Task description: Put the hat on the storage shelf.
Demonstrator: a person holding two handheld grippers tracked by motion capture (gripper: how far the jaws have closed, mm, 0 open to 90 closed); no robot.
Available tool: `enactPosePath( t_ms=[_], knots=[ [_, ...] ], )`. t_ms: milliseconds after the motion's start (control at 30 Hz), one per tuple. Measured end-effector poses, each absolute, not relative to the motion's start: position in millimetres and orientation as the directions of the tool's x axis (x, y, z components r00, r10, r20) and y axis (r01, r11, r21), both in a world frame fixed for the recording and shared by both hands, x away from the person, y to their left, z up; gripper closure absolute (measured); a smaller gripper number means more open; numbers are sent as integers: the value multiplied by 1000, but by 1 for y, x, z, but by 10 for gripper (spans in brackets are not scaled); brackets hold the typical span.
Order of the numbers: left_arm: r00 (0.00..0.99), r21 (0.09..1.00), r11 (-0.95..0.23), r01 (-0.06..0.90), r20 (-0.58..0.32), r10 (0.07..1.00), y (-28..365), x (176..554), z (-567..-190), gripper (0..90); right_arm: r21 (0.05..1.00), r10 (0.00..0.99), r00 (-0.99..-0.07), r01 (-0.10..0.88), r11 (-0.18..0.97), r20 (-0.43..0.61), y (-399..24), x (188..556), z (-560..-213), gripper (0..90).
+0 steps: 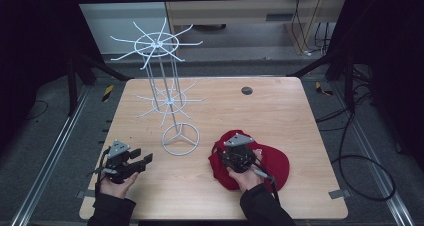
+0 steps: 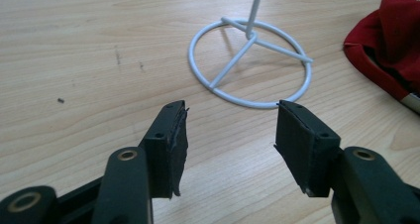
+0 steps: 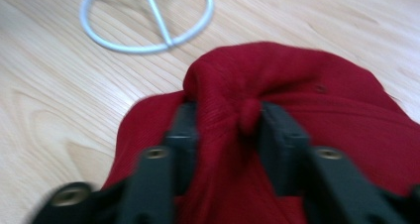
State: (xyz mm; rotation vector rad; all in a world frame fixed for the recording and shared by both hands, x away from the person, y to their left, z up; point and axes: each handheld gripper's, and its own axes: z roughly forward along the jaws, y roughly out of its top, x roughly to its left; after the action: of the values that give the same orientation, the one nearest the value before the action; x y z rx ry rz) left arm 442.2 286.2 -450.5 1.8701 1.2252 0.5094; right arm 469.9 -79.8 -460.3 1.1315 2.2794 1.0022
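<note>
A red cap [image 1: 272, 162] lies on the wooden table [image 1: 280, 111] at the front right. My right gripper [image 1: 235, 152] sits on it, and in the right gripper view its jaws pinch a fold of the cap's fabric [image 3: 228, 117]. A white wire rack [image 1: 167, 93] with spoked tiers stands on a ring base [image 1: 180, 139] at the table's middle left. My left gripper [image 1: 145, 158] rests at the front left, open and holding nothing, pointing toward the ring base [image 2: 250, 60]. The left gripper view catches the cap's edge [image 2: 389, 45] at the right.
A small dark round disc [image 1: 246, 90] lies on the far part of the table. Black frame bars and cables surround the table on the floor. Bare wood stretches across the far right.
</note>
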Motion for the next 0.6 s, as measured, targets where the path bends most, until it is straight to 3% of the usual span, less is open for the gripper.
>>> enactPosePath(
  t_ms=[133, 433, 600],
  knots=[
    [430, 810, -168, 562, -112, 896, 290, 443, -452, 468, 748, 825, -565, 532, 397, -36, -85, 469, -457, 797],
    [433, 817, -177, 548, -97, 896, 291, 443, -452, 469, 858, 825, -566, 425, 287, 4, -112, 457, -425, 809],
    [426, 822, -163, 545, -104, 899, 294, 444, -453, 468, 932, 813, -577, 331, 146, 78, -143, 445, -391, 812]
  ],
)
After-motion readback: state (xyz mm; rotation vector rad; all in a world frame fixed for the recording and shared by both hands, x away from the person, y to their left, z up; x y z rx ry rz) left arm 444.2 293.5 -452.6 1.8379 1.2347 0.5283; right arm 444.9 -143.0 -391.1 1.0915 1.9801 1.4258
